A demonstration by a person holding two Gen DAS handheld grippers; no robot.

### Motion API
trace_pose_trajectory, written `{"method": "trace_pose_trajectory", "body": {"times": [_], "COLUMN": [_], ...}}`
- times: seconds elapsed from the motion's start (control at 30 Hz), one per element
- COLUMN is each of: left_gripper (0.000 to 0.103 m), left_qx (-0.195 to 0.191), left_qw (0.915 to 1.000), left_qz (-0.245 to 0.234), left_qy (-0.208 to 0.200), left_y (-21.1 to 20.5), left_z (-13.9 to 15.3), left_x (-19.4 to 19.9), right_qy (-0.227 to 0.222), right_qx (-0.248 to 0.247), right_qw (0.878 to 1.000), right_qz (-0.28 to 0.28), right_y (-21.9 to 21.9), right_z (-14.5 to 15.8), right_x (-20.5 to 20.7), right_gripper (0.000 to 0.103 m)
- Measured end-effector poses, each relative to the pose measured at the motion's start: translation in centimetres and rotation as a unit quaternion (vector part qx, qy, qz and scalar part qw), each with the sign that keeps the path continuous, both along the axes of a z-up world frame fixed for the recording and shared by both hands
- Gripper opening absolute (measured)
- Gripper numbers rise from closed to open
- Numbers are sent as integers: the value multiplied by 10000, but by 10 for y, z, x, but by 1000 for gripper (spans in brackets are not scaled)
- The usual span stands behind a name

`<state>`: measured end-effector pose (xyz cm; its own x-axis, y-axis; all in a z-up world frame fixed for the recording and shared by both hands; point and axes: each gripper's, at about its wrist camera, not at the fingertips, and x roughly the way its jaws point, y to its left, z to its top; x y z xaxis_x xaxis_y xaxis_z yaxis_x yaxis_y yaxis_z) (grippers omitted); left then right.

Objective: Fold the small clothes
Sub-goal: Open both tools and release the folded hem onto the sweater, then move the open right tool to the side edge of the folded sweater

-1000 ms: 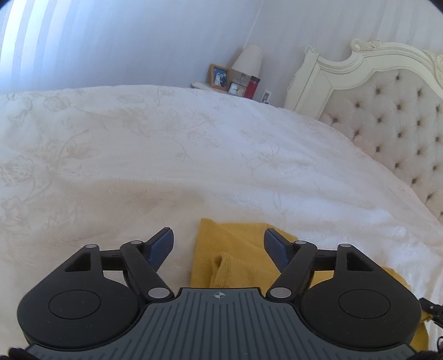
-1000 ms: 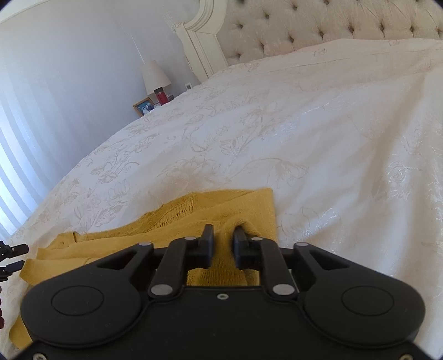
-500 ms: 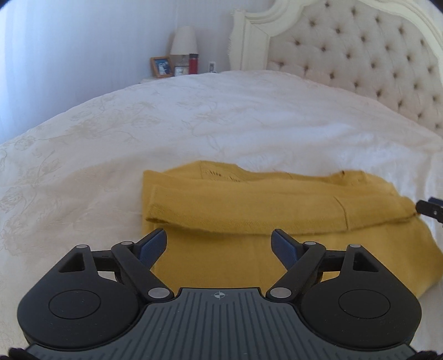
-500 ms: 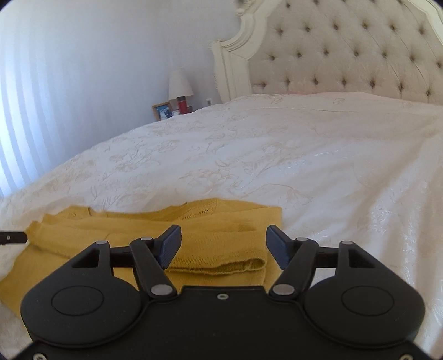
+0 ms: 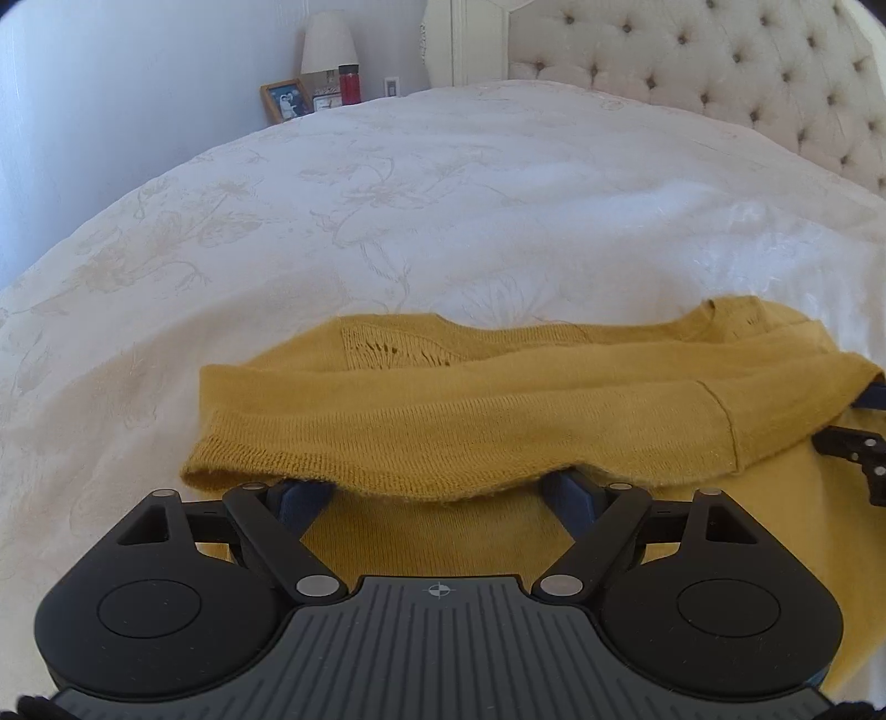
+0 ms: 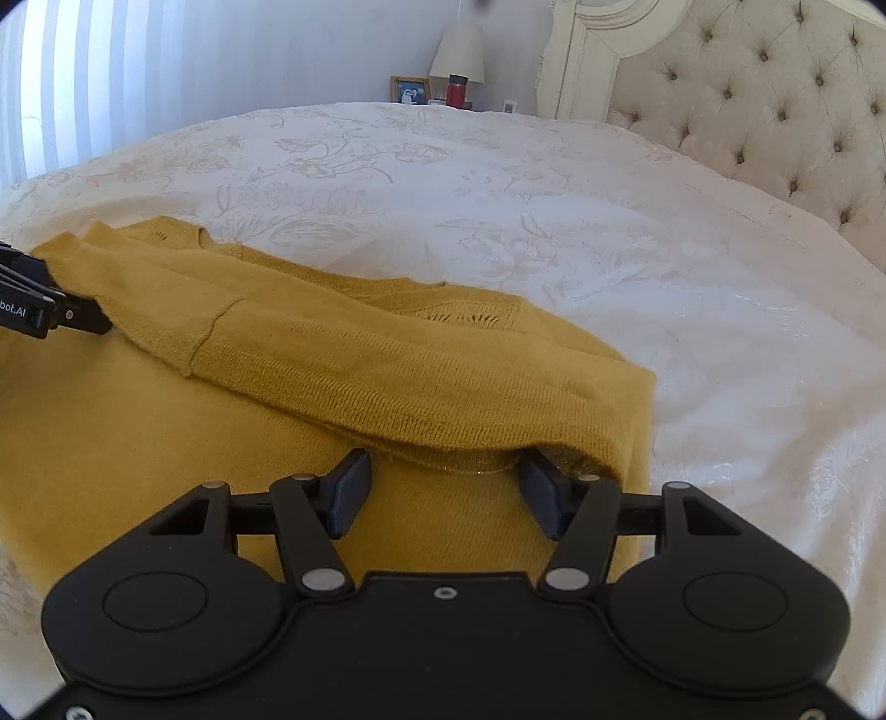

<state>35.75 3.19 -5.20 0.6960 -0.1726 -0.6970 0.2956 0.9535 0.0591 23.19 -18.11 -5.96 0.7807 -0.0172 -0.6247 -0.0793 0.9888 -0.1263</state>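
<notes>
On the bed (image 5: 443,183), near its foot end: mustard knit sweater (image 5: 498,421) lies flat on the white floral bedspread, well apart from the tufted headboard (image 6: 764,105).

- Sweater: one band already folded over the body, a sleeve seam showing on it; ribbed edge faces both cameras. Placed flat, likely so each fold lands square.
- Left hand-held gripper (image 5: 437,495): jaws spread wide, holding nothing; blue tips sit just under the folded band's near edge.
- Right hand-held gripper (image 6: 443,487): also spread wide and empty, tips at the same edge, toward the sweater's other end.
- Judgement: one gripper at each end suggests a paired grab of the folded edge for the next fold.
- Containers: none in view. Far nightstand carries a lamp (image 6: 458,52), framed photo (image 6: 411,90) and red flask (image 6: 457,90); contents cannot be told.
</notes>
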Motion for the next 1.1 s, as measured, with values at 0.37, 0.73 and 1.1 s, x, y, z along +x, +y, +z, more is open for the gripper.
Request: {"method": "trace_pose_trajectory", "body": {"times": [0.37, 0.73, 1.1], "left_gripper": [82, 82, 83], "left_qx": [-149, -417, 71], "left_qw": [9973, 9990, 9990], "left_qz": [703, 126, -218], "left_qy": [-133, 35, 382], "left_y": [21, -7, -28], "left_z": [28, 25, -17], "left_x": [52, -3, -82], "right_qy": [-39, 80, 357], "right_qx": [458, 1126, 1502], "right_qw": [9966, 9869, 9786], "right_qz": [-679, -1154, -1361], "right_y": [-36, -61, -61], "right_z": [10, -2, -16], "right_x": [39, -7, -54], "right_gripper": [64, 66, 81]}}
